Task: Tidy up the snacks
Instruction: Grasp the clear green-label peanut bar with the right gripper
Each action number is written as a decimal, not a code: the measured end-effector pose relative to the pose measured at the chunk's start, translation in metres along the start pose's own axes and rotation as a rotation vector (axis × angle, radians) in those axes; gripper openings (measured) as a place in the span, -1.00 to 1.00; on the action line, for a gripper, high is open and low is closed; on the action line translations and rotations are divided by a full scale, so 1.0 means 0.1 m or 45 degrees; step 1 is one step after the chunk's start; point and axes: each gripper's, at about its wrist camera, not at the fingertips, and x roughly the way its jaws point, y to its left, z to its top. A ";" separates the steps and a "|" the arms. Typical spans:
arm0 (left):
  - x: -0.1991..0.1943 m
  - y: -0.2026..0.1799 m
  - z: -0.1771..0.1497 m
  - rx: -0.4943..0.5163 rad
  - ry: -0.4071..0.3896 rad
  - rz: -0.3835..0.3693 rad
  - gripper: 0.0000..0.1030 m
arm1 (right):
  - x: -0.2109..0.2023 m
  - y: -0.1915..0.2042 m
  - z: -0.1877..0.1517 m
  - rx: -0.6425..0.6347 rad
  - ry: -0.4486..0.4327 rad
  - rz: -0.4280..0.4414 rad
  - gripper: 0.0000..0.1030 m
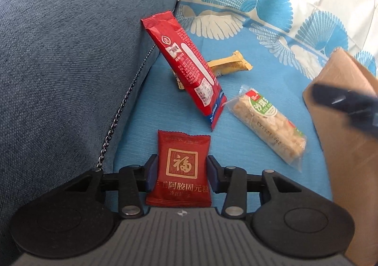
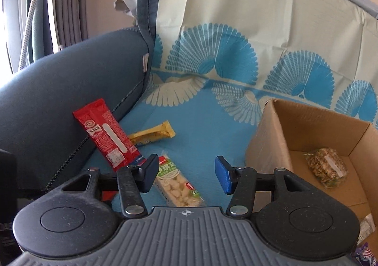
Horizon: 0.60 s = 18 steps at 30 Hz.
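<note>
Square red foil snack packet, clamped by our left gripper for transfer to the brown cardboard box; our right gripper hangs unclenched, empty, over the clear-wrapped rice bar

1. The small dark red packet, in front of the tall red wrapper, bears a gold square with the character 福; below it runs 阿胶固元糕.
2. The clear bar wrapper, to the right of the tall red wrapper, has a green label with white characters too blurred to read, and a printed code along its side that is not legible.
3. The tall red wrapper itself carries only small print, unreadable.
</note>
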 end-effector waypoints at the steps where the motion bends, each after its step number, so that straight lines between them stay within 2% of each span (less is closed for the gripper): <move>1: 0.00 0.01 0.01 -0.011 0.002 -0.006 -0.10 | 0.09 0.03 -0.01 -0.019 0.016 -0.008 0.21; 3: 0.00 0.02 0.02 -0.023 0.008 -0.016 -0.10 | 0.26 0.07 -0.03 -0.046 0.065 -0.009 0.38; 9: -0.01 0.03 0.06 -0.059 0.026 -0.050 -0.10 | 0.73 0.11 -0.10 -0.069 0.225 -0.003 0.45; 13: 0.01 0.04 0.07 -0.073 0.033 -0.061 -0.10 | 0.92 0.10 -0.12 -0.069 0.289 0.025 0.45; 14: 0.01 0.04 0.08 -0.076 0.035 -0.063 -0.10 | 0.94 0.10 -0.14 -0.071 0.302 0.037 0.41; 16: 0.01 0.04 0.08 -0.081 0.037 -0.065 -0.10 | 0.95 0.10 -0.16 -0.060 0.316 0.097 0.15; 18: 0.01 0.04 0.08 -0.082 0.038 -0.068 -0.10 | 0.90 0.11 -0.18 -0.065 0.308 0.147 -0.27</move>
